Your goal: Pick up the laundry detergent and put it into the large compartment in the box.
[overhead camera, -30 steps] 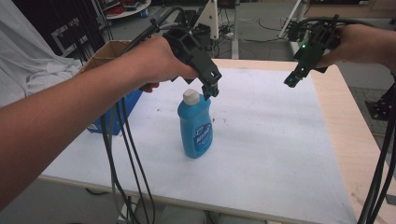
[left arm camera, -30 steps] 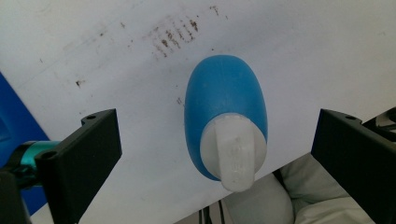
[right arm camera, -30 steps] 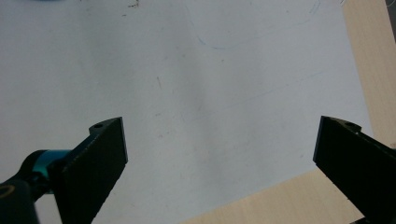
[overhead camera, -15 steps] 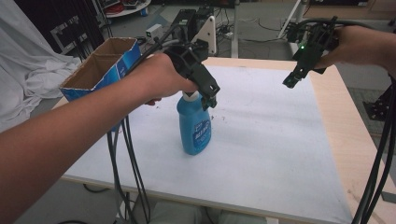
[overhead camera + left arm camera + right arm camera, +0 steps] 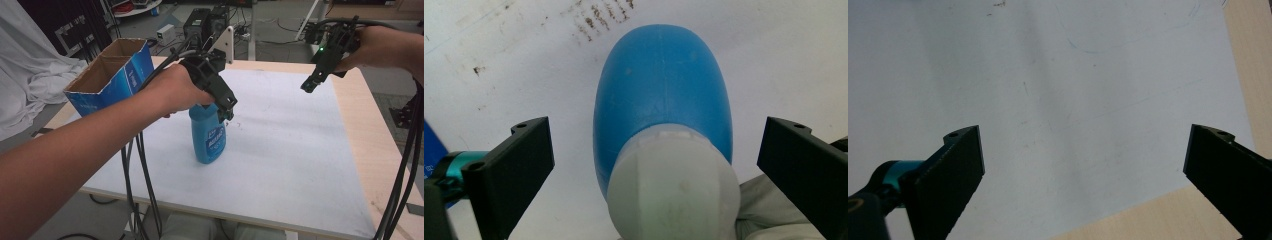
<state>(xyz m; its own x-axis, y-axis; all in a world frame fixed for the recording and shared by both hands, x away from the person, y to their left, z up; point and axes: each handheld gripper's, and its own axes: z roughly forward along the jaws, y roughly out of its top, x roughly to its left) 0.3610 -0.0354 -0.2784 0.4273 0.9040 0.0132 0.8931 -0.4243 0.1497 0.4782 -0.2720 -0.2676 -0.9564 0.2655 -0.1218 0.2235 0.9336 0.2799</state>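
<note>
A blue dish-soap bottle with a white cap stands upright on the white table. My left gripper hangs right over its top, pointing down. In the left gripper view the white cap and the bottle sit between the two black jaws, which stand wide apart and touch nothing, so this gripper is open. My right gripper is held in the air over the table's far right part. Its jaws are also wide apart, with bare table between them.
An open blue cardboard box stands at the table's far left. Black cables trail down from my left hand over the front edge. Bare wood borders the white sheet on the right. Equipment and cables lie on the floor beyond the table.
My left gripper has come down and forward over the bottle's cap, now straddling it. The right gripper has barely moved. The box at left stands higher in view.
</note>
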